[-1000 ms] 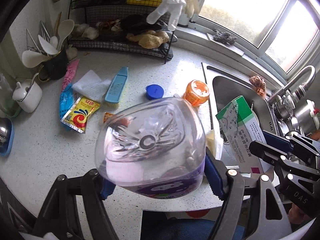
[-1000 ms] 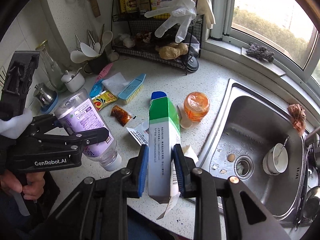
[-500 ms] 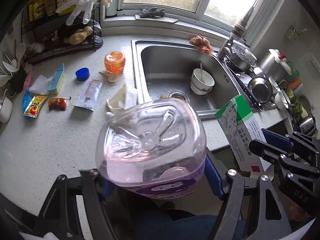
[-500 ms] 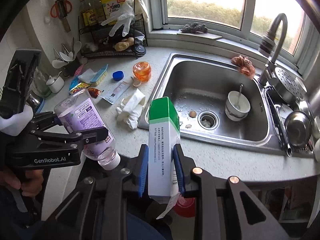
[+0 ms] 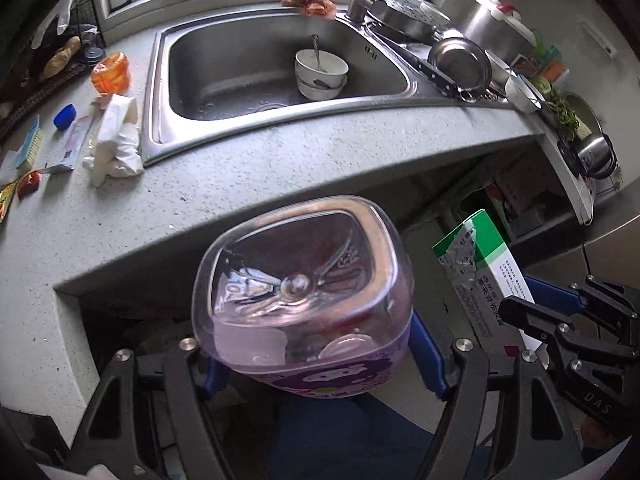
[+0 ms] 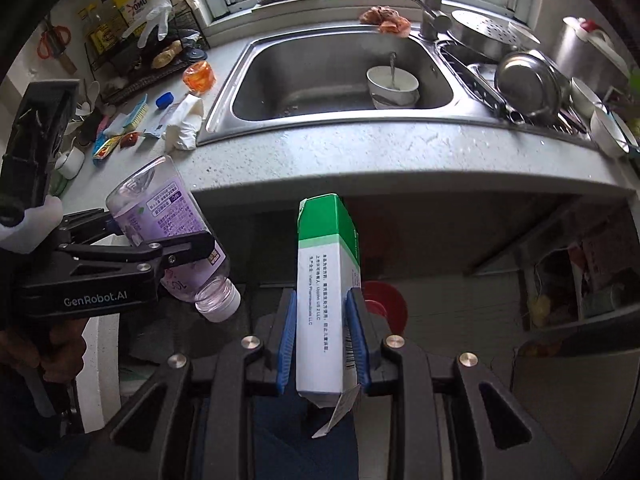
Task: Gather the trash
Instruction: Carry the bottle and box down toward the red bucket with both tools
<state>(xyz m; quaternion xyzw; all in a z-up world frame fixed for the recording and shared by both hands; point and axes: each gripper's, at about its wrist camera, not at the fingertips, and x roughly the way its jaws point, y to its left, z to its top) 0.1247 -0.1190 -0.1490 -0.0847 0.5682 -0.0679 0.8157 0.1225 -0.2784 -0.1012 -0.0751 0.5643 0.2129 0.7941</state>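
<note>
Left gripper (image 5: 316,364) clamps clear purple-labelled plastic bottle (image 5: 302,296); right gripper (image 6: 322,344) clamps green-white carton (image 6: 326,280), both off near counter edge (bin unseen). Far-left wrappers (image 6: 116,140) remain uncollected.

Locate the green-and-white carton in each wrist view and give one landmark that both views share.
Left wrist: the carton is at the right edge, clamped in the right gripper, beside the bottle.
Right wrist: the carton stands upright at centre bottom, between the blue pads.
Shared landmark: the bowl in the sink.
</note>
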